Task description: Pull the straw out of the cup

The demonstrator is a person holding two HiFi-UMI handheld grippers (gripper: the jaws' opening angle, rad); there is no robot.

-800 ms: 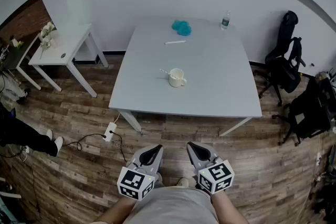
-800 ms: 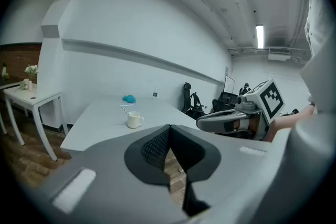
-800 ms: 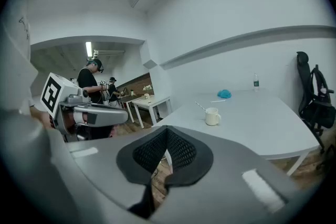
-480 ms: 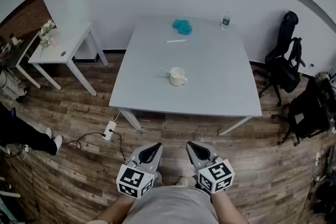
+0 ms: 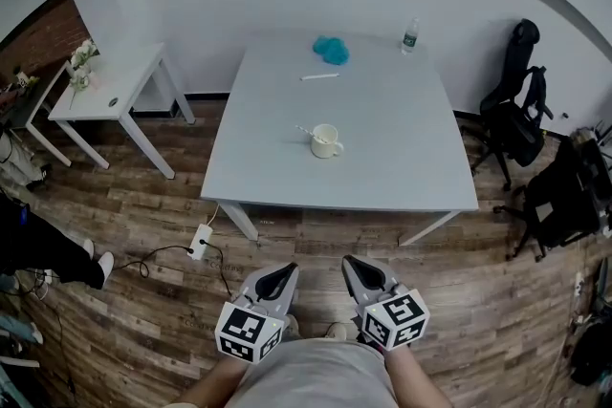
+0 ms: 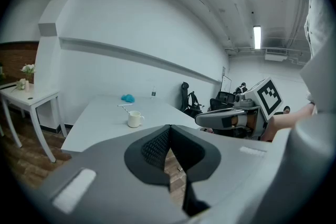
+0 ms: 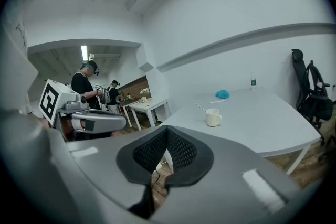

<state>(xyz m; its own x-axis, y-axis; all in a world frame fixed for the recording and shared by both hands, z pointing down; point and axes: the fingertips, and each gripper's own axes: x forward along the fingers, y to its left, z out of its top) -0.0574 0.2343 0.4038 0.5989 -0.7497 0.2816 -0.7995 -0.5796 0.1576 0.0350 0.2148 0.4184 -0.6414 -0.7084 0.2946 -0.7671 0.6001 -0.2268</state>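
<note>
Firstly, cup (image 5: pixel 324 141): stood upright near the middle of the grey table (image 5: pixel 402 182), its handle on the right as seen in the head view
Straw (image 5: pixel 304 130): sat in the cup and leaned out over the rim toward the left and the far side
Left gripper (image 5: pixel 276 276): was held low and close to the person's body, over the wooden floor (image 5: pixel 143 205) and well apart from the table; its jaws were pressed together with nothing between them
Right gripper (image 5: pixel 360 270): was held level with the left one and just beside it, also short of the table edge; its jaws had met and held nothing
Teal cloth (image 5: pixel 331 49): lay bunched near the far edge of the table
Bottle (image 5: pixel 410 35): stood upright at the far right corner of the table
White stick (image 5: pixel 319 76): lay flat between the teal cloth and the cup, touching neither; I could not tell what it was
Side table (image 5: pixel 105 96): stood to the left of the grey table, with flowers at its far end
Office chair (image 5: pixel 512 115): stood to the right of the table, near the wall
Power strip (image 5: pixel 200 241): lay on the floor by the table's near left leg
</note>
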